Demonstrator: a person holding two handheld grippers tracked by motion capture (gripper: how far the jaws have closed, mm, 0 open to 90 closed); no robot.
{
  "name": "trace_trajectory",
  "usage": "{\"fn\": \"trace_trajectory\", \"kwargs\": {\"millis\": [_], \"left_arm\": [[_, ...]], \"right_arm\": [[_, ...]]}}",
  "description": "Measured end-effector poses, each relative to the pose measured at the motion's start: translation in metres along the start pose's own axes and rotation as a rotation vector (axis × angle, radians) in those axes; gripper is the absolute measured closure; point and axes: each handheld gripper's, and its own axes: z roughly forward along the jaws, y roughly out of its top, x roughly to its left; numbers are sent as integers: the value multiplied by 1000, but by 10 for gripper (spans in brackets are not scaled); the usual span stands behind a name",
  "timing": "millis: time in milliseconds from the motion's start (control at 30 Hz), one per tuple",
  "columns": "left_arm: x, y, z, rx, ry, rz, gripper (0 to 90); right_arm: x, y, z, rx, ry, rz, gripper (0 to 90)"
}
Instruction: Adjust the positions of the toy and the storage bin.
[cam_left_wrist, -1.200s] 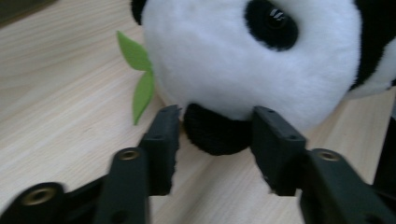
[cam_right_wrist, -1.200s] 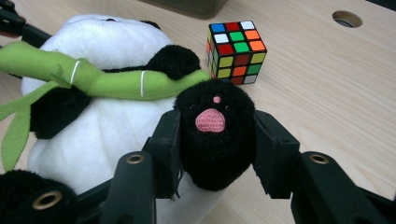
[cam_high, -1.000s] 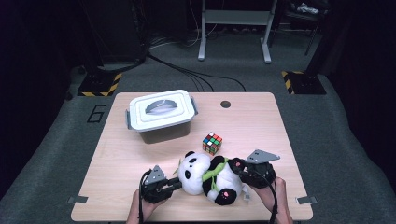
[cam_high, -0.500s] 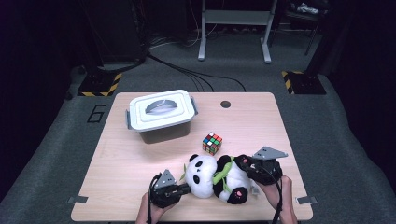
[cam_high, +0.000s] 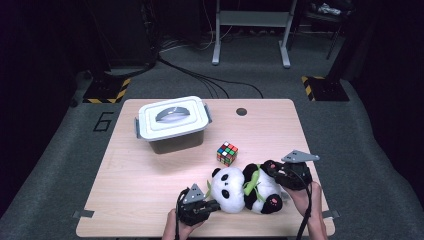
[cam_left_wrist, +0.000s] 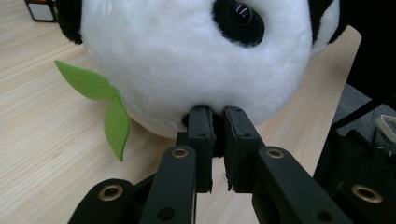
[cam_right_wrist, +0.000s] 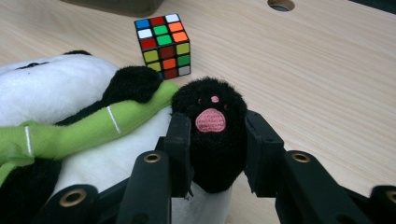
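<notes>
A black-and-white plush panda (cam_high: 240, 189) with a green bamboo stalk lies on its side near the table's front edge. My left gripper (cam_high: 215, 204) is at its head, shut on a small dark tuft at the edge of the white head (cam_left_wrist: 187, 56); the jaws (cam_left_wrist: 216, 119) stand almost together. My right gripper (cam_high: 273, 170) is at the other end, shut on a black paw (cam_right_wrist: 212, 100) with a pink pad, one pad on each side of it (cam_right_wrist: 217, 126). The white belly (cam_right_wrist: 56, 88) and green stalk (cam_right_wrist: 93, 126) lie to the left of that paw.
A Rubik's cube (cam_high: 227, 153) (cam_right_wrist: 163, 45) stands just behind the panda. A white lidded container (cam_high: 172, 122) sits at the back left of the wooden table (cam_high: 150, 185). A round hole (cam_high: 241, 111) is in the tabletop near the back edge. Cables run across the floor beyond.
Both grippers and the panda between them have shifted to the right along the table's front edge. The cube and the container have stayed put.
</notes>
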Motion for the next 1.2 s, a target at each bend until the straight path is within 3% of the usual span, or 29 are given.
{"fn": "trace_trajectory", "kwargs": {"millis": [100,233,400,500,667,900,1067,1200], "left_arm": [[-6,1,4,0,-8,-10,820],[-13,3,8,7,-20,12,819],[-10,4,7,8,-20,8,796],[-7,6,4,16,-11,8,697],[-1,6,-4,30,0,-28,416],[8,7,-29,4,6,-32,216],[23,7,-41,-32,58,-74,140],[36,11,-43,-29,105,-77,77]], "right_arm": [[-5,0,1,3,-4,0,656],[-10,1,2,6,-11,-1,654],[-12,0,5,-5,-2,15,632],[-13,-1,3,-22,10,22,583],[-15,-4,-5,-70,34,57,419],[-17,-10,-27,-129,1,92,155],[-24,-25,-35,-132,-43,133,72],[-32,-40,-38,-120,-80,164,37]]}}
